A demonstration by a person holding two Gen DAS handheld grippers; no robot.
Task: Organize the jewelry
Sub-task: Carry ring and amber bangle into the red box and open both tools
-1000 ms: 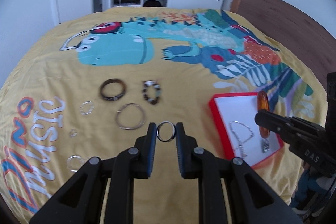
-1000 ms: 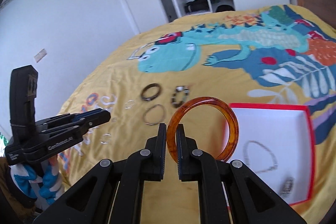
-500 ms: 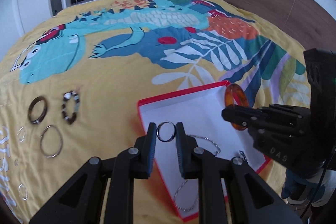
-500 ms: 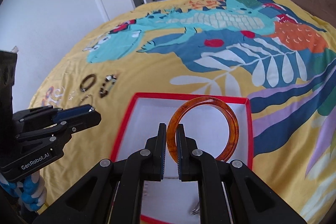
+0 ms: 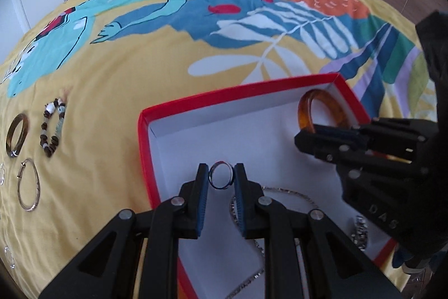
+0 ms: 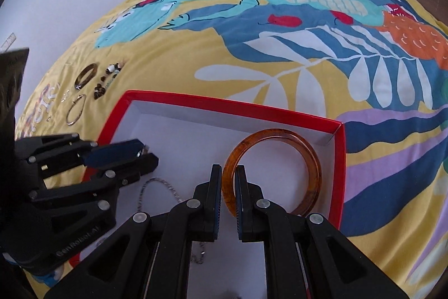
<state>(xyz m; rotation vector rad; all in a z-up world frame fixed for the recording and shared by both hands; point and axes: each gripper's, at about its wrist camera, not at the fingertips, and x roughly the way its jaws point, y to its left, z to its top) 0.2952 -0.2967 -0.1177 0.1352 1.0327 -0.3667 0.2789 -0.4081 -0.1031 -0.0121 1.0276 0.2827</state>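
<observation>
We held our left claw (image 5: 221,179) pinched on a small metal ring (image 5: 221,179), poised over the near-left part of the red box (image 5: 144,147), whose white floor lay directly beneath. Our right claw (image 6: 229,184) was clamped on the rim of the amber bangle (image 6: 308,159), the hoop reaching forward toward the box's far right corner. In the left wrist view the bangle stood nearly upright; whether its lower edge touched the floor we could not tell. We judged that both pieces only needed lowering and letting go, the ring straight down and the bangle tipped flat. The right claw was nearer that far corner, the left nearer the front wall.

A silver chain (image 6: 168,188) already lay inside the box, between and under the two claws, partly hidden by them; its far end ran out of sight beneath the fingers. Out on the yellow bedspread (image 5: 112,69) waited a dark bangle (image 5: 16,135), a beaded bracelet (image 5: 53,131) and a thin metal hoop (image 5: 28,188). Smaller rings at the left edge were too faint to make out.
</observation>
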